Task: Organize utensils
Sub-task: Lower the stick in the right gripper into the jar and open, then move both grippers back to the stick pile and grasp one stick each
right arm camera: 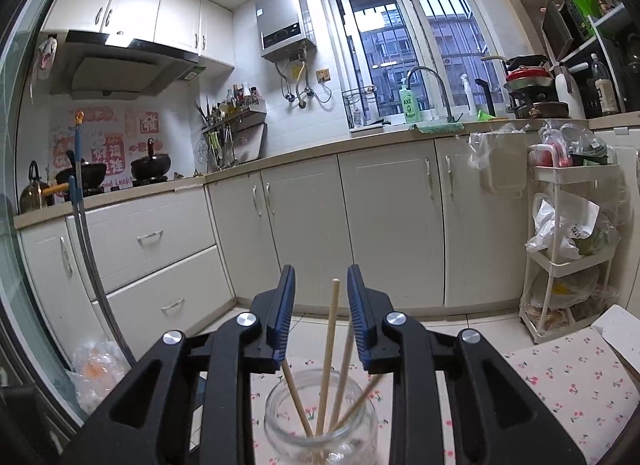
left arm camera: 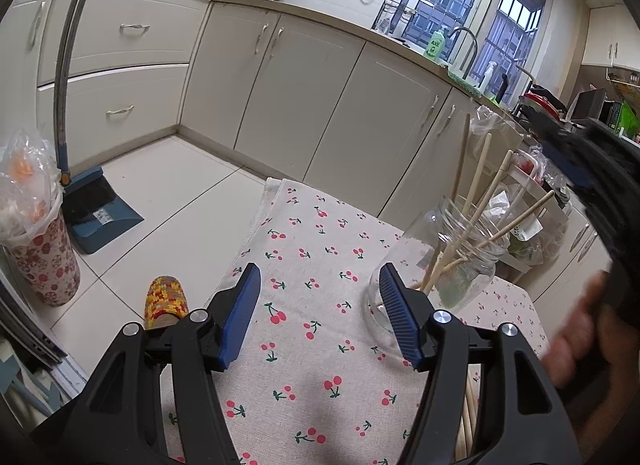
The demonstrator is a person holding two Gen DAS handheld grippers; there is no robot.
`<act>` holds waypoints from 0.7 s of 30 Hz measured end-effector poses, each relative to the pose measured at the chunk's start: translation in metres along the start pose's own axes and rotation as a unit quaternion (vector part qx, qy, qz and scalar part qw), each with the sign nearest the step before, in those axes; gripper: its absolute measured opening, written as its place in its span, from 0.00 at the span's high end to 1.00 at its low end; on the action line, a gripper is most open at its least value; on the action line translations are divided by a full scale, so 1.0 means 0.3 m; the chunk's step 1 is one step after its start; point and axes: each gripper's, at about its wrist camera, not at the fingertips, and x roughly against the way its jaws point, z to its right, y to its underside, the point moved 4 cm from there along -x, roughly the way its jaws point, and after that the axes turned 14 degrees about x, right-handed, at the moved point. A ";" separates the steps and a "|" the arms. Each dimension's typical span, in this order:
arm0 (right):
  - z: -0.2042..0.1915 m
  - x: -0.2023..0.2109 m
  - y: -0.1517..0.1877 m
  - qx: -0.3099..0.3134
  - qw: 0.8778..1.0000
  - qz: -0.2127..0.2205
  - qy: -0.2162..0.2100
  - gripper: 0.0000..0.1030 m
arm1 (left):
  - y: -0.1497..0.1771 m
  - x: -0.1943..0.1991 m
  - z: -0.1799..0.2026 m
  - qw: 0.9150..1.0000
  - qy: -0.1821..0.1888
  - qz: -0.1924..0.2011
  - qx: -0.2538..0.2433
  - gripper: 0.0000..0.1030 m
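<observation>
A clear glass jar (left arm camera: 452,265) stands on the cherry-print tablecloth (left arm camera: 320,249) and holds several wooden chopsticks (left arm camera: 480,181) that lean up and to the right. My left gripper (left arm camera: 320,305) is open and empty, low over the cloth, its right finger (left arm camera: 396,313) just in front of the jar's left side. In the right wrist view the jar (right arm camera: 320,417) sits directly below my right gripper (right arm camera: 321,305). That gripper is open; one chopstick (right arm camera: 330,345) stands upright in the gap without touching either finger. More chopsticks (left arm camera: 468,421) lie on the cloth beneath my left gripper.
The table's far edge drops to a tiled floor with a slipper (left arm camera: 166,299), a dustpan and broom (left arm camera: 96,205) and a bagged bin (left arm camera: 36,241). Cabinets (right arm camera: 360,225) line the wall. A white rack with bags (right arm camera: 568,241) stands right. A hand (left arm camera: 576,341) holds the right gripper.
</observation>
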 end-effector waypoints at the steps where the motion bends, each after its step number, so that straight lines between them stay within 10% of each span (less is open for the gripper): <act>1: 0.016 0.039 -0.006 -0.003 1.000 0.003 0.003 0.72 | 0.000 0.003 0.006 1.000 0.002 -0.003 -0.003 0.43; 7: 0.164 0.268 0.117 -0.032 0.995 -0.086 0.028 0.61 | 0.045 0.043 0.077 0.998 0.021 -0.039 -0.049 0.42; 14: 0.282 0.363 0.460 -0.092 0.960 -0.265 0.024 0.66 | 0.173 0.029 0.226 0.986 0.027 -0.118 -0.118 0.42; 21: 0.257 0.289 0.531 -0.110 0.946 -0.305 -0.011 0.68 | 0.259 -0.002 0.289 0.978 0.008 -0.154 -0.142 0.42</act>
